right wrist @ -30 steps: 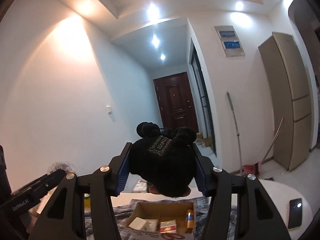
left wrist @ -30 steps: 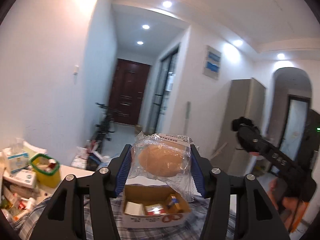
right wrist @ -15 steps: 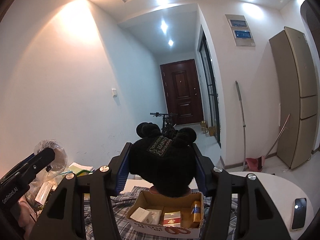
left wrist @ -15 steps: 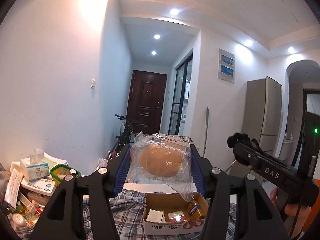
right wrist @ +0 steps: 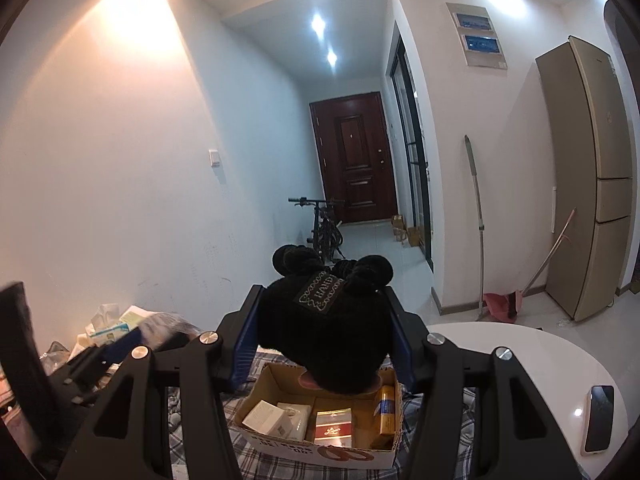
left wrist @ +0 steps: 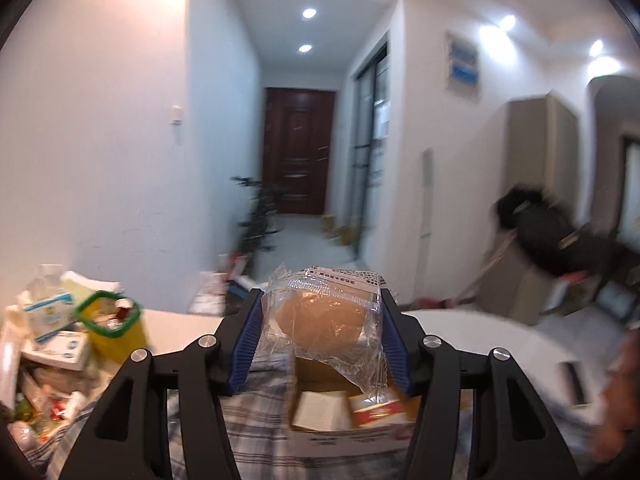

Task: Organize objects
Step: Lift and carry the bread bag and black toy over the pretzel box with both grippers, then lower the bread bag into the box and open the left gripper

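My left gripper (left wrist: 320, 340) is shut on a bread bun in a clear plastic wrapper (left wrist: 320, 320), held just above and behind an open cardboard box (left wrist: 344, 416). My right gripper (right wrist: 322, 336) is shut on a black knitted hat with two pompoms (right wrist: 324, 332), hanging over the same cardboard box (right wrist: 320, 420). The box holds small white, red and yellow packets and stands on a checked cloth (right wrist: 240, 452). In the left wrist view the right gripper with the hat (left wrist: 548, 240) shows blurred at the right.
A pile of packets, a tissue pack and a green-rimmed yellow tub (left wrist: 114, 328) crowds the left of the white table (right wrist: 520, 344). A phone (right wrist: 599, 418) lies at the table's right edge. Behind are a hallway with a bicycle (right wrist: 324, 228), a brown door, a broom and a fridge.
Both grippers have come down and closer to the cardboard box, each keeping hold of its load. The left view swung and is now blurred.
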Demonstrator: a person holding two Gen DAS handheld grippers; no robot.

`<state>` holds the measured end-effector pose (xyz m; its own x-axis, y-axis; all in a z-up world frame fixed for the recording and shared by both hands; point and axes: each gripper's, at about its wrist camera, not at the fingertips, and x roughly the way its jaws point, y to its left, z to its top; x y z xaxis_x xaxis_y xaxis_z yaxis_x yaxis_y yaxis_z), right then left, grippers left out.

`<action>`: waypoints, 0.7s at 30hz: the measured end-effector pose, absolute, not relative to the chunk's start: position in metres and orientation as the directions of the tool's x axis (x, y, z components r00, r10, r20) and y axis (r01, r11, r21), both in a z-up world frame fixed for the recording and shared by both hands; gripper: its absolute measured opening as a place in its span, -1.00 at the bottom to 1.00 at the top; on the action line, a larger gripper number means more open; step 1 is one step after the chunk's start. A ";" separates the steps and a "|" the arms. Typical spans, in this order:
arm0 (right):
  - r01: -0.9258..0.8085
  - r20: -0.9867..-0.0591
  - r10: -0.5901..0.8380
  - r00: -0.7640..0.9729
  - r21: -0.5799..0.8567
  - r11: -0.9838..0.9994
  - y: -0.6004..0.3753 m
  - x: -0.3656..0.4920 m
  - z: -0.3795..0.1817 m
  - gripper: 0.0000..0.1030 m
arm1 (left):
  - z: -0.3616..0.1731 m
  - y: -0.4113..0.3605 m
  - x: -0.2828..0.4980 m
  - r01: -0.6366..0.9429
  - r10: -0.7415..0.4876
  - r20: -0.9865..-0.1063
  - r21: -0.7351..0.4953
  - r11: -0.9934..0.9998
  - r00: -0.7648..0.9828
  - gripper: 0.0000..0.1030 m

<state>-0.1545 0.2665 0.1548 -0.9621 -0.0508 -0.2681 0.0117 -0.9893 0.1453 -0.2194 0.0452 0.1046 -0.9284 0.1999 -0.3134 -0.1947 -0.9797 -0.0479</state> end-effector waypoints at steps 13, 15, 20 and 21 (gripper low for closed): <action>-0.046 -0.429 -0.041 -0.902 0.190 -0.981 0.293 -0.208 0.123 0.06 | 0.041 0.073 -0.263 -0.215 0.168 -0.458 0.052 -0.975 -0.873 0.11; -0.039 -0.434 -0.059 -0.899 0.213 -0.976 0.298 -0.209 0.123 0.06 | 0.040 0.070 -0.268 -0.204 0.156 -0.469 0.053 -0.977 -0.869 0.11; -0.044 -0.432 -0.067 -0.899 0.241 -0.969 0.306 -0.207 0.123 0.07 | 0.027 0.069 -0.280 -0.257 0.229 -0.534 -0.022 -0.966 -0.814 0.11; -0.047 -0.434 -0.066 -0.899 0.246 -0.968 0.307 -0.207 0.122 0.07 | 0.023 0.072 -0.281 -0.263 0.231 -0.544 -0.019 -0.965 -0.807 0.11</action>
<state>-0.2068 0.3073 0.1223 -0.8986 -0.0661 -0.4337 -0.0473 -0.9682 0.2455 -0.2815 0.0717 0.0234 -0.8067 0.2307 -0.5440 -0.2633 -0.9645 -0.0187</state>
